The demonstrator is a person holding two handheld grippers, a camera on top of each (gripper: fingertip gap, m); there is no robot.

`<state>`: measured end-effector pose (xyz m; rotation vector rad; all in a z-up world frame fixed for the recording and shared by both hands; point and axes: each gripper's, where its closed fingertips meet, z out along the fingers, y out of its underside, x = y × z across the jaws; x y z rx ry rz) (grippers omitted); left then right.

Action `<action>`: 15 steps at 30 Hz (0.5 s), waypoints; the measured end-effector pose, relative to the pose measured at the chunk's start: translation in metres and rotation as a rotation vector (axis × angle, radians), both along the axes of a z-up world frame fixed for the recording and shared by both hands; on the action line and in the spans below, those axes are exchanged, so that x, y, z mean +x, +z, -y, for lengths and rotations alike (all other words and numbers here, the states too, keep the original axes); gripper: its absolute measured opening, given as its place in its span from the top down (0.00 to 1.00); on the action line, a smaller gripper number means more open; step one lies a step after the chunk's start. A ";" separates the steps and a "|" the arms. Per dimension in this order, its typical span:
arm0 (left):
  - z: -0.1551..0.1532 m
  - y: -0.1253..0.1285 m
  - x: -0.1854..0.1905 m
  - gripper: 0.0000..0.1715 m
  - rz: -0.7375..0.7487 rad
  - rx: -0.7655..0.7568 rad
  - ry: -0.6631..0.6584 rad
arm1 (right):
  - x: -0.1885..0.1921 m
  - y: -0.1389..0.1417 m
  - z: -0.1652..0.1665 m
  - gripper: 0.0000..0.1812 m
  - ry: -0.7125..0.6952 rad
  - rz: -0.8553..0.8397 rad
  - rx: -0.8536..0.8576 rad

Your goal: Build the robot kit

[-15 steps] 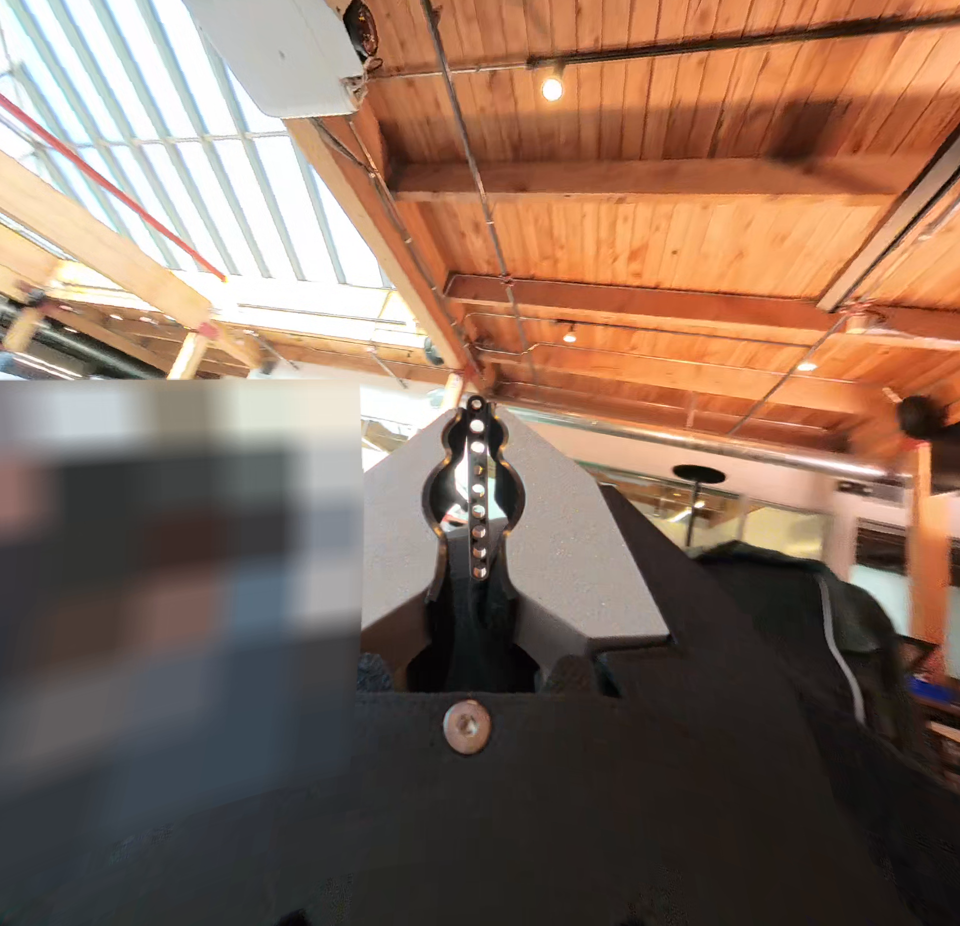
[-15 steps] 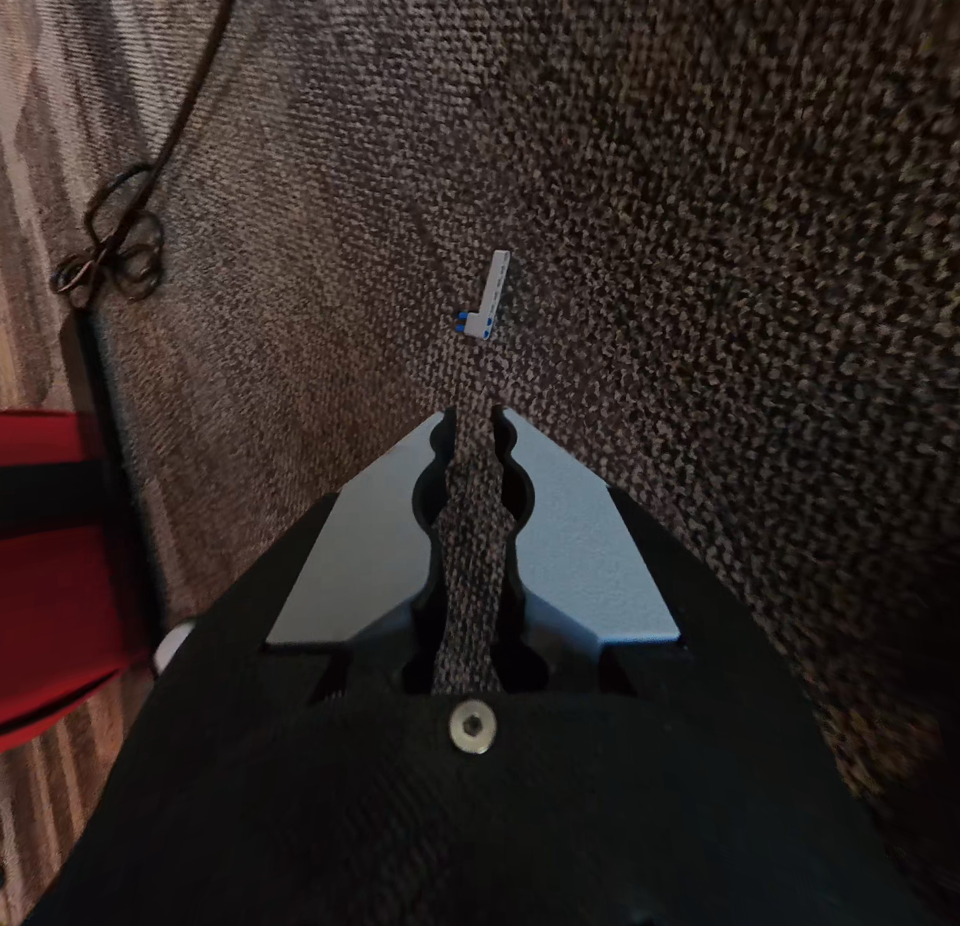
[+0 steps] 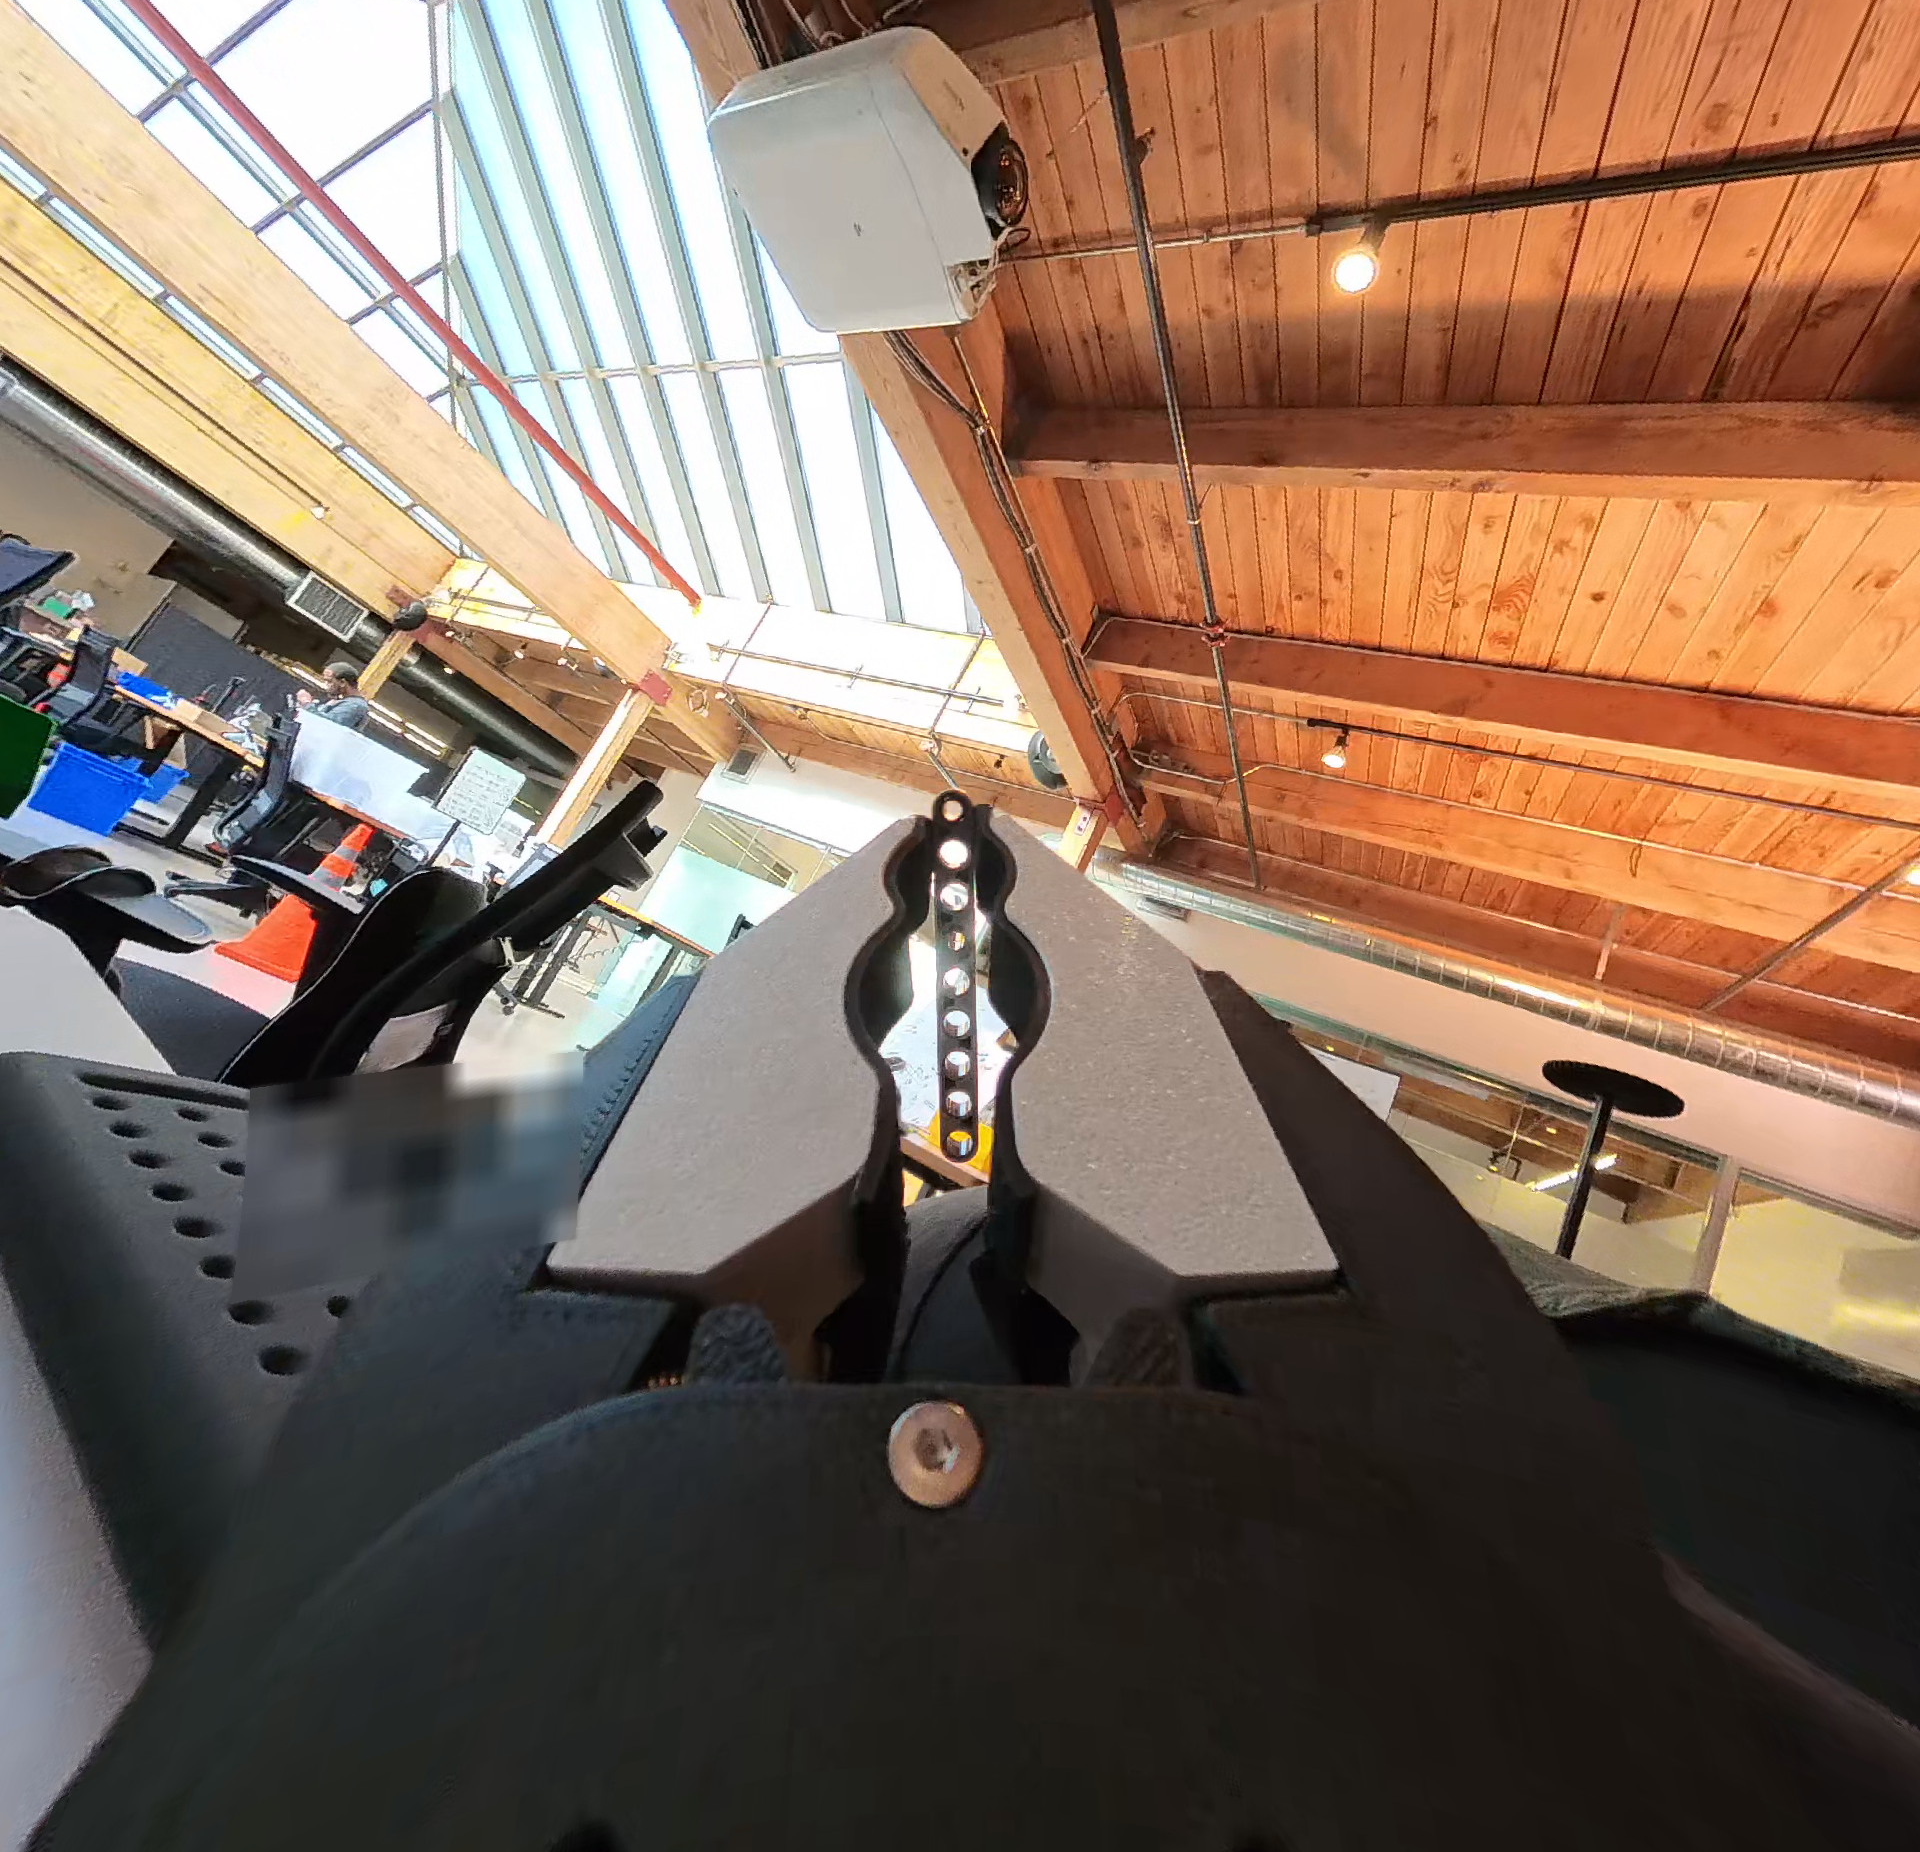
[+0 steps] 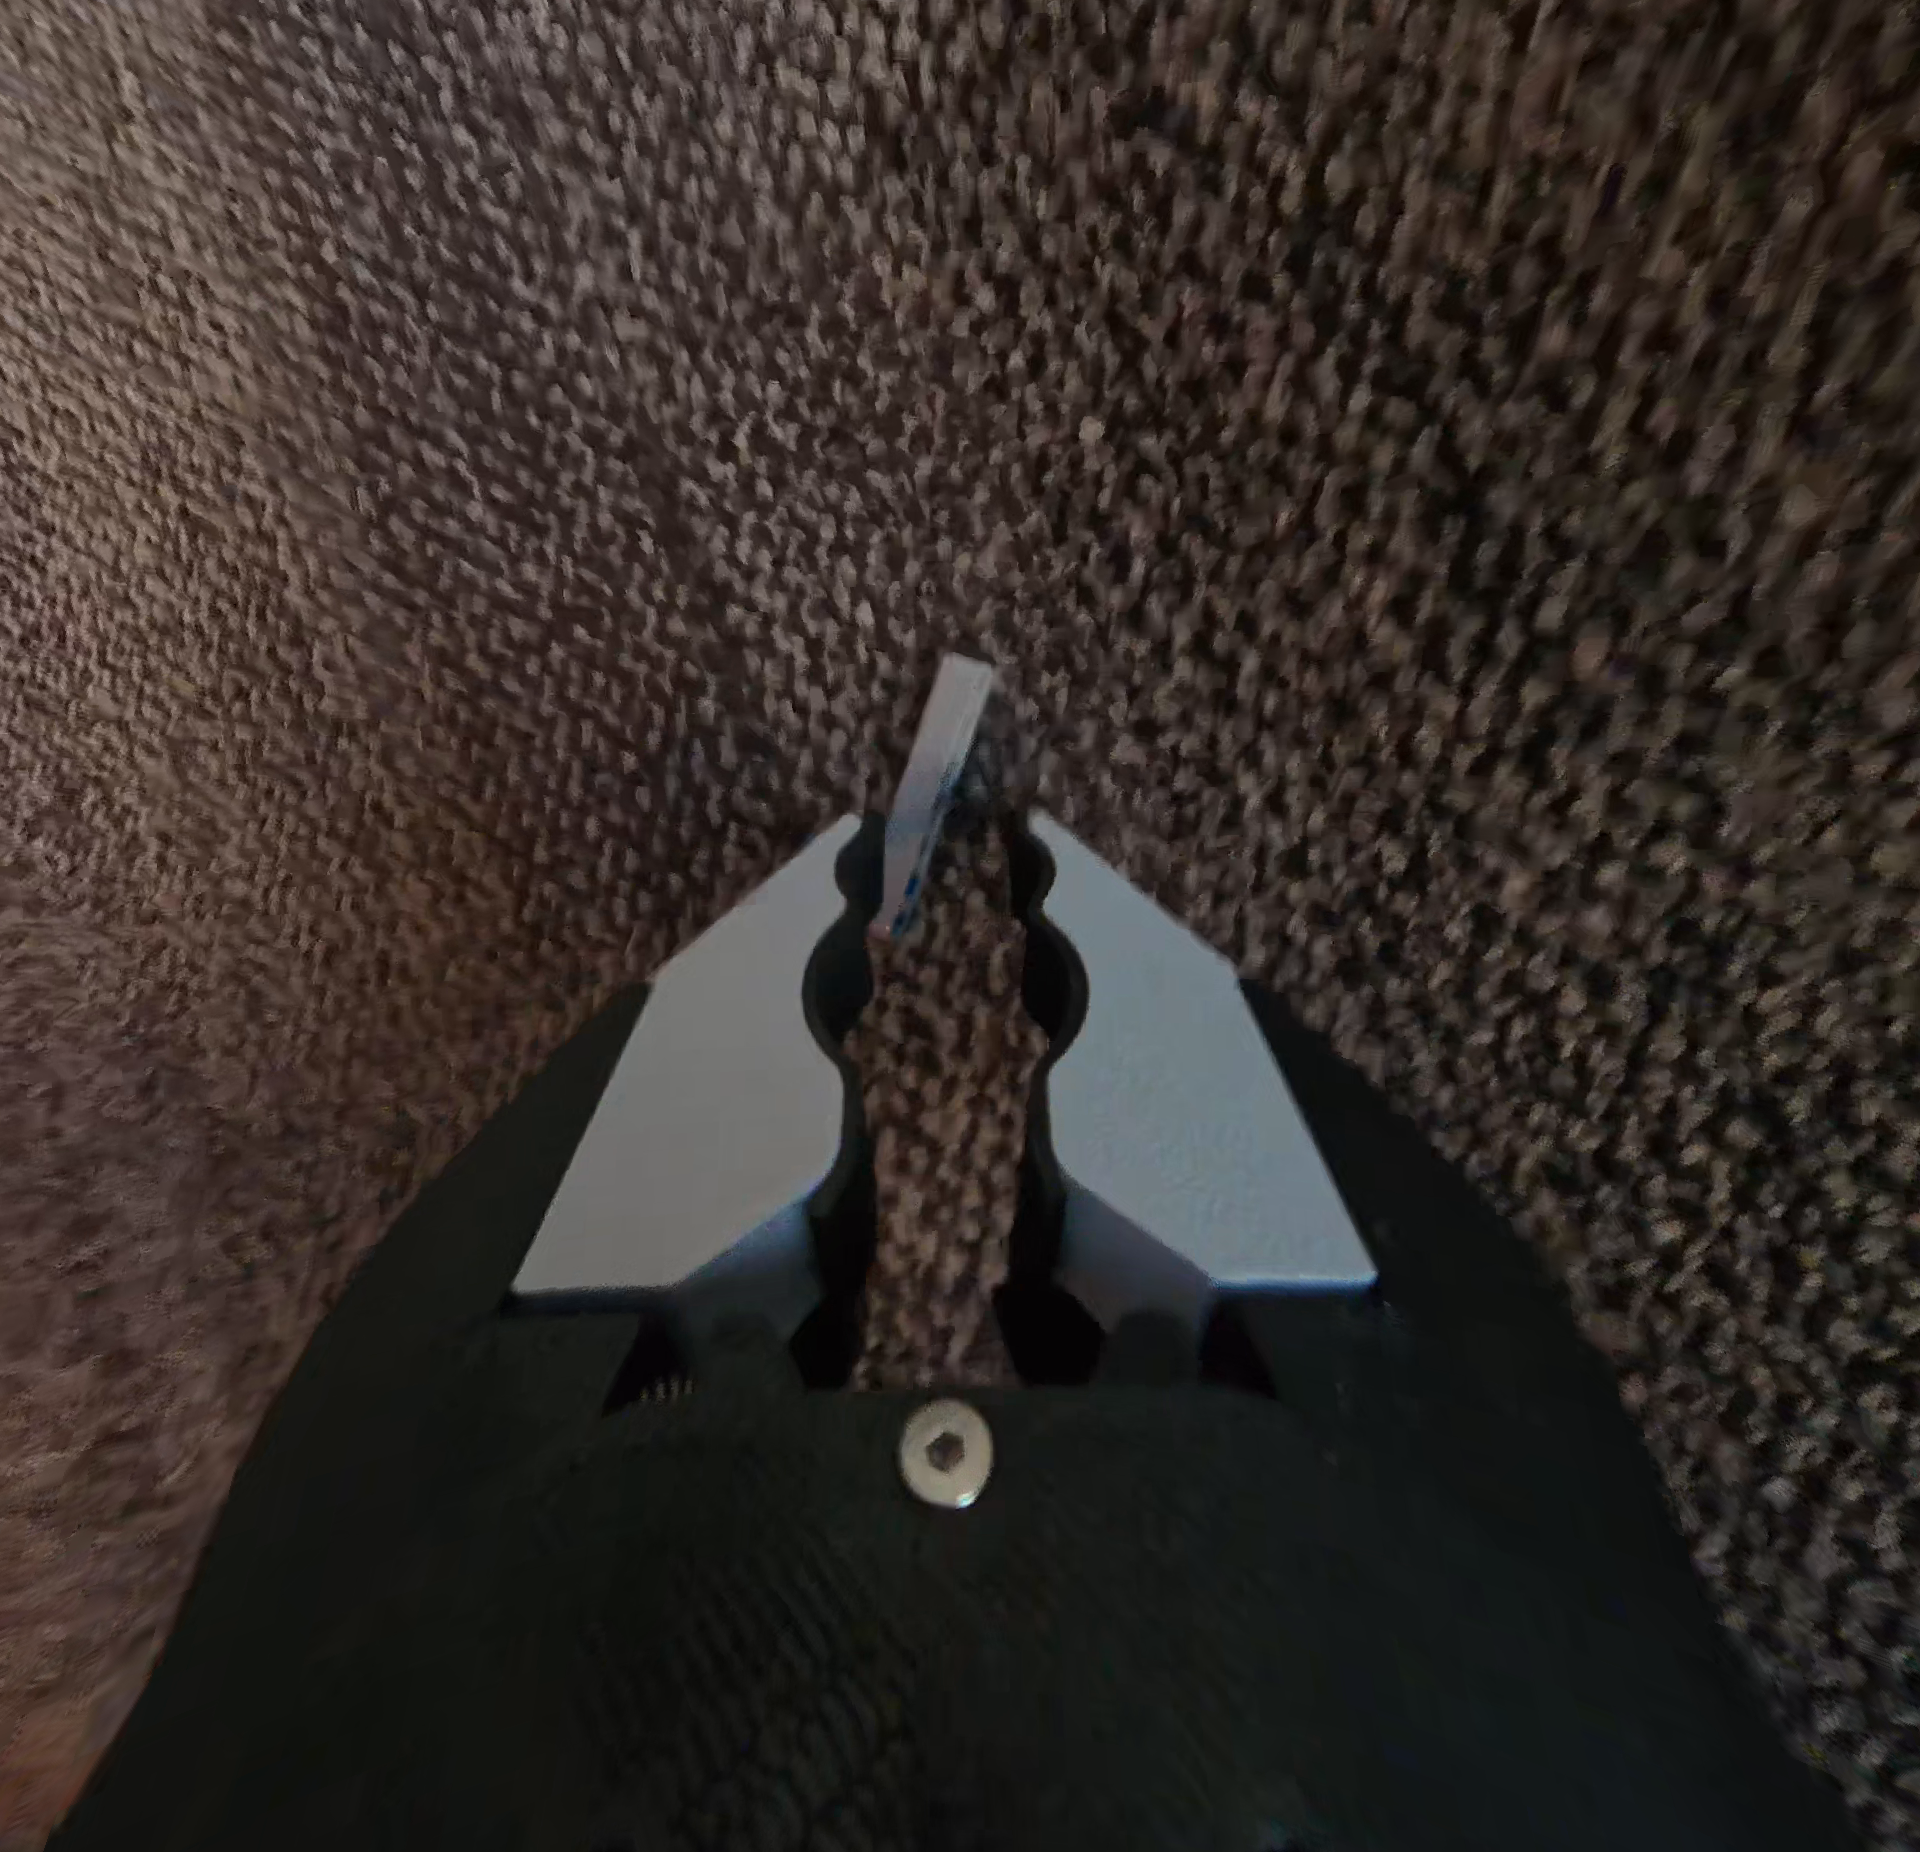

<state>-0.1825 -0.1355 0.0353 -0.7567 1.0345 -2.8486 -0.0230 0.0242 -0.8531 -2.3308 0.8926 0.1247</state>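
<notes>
we are pinching a black holed strip (image 3: 954, 981) upright in the left tool (image 3: 948, 836), at frame centre, pointing toward the wooden ceiling (image 3: 1507, 514). our right tool (image 4: 940, 826) is spreading slightly over the carpet (image 4: 1351, 400), its left finger touching a small white piece (image 4: 935, 774) at centre.
</notes>
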 end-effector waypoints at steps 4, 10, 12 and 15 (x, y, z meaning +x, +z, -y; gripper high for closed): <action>0.004 -0.001 0.001 0.97 -0.009 0.020 0.001 | 0.000 -0.002 -0.006 0.93 0.056 0.041 -0.019; 0.004 0.000 0.000 0.97 -0.006 0.007 -0.003 | 0.005 0.025 0.014 0.96 0.062 0.141 0.030; 0.002 0.004 -0.002 0.97 0.009 -0.023 -0.010 | 0.004 0.051 0.034 0.96 -0.027 0.107 0.122; 0.003 0.010 -0.006 0.98 0.033 -0.062 -0.028 | 0.008 0.113 0.083 0.96 -0.273 -0.060 0.353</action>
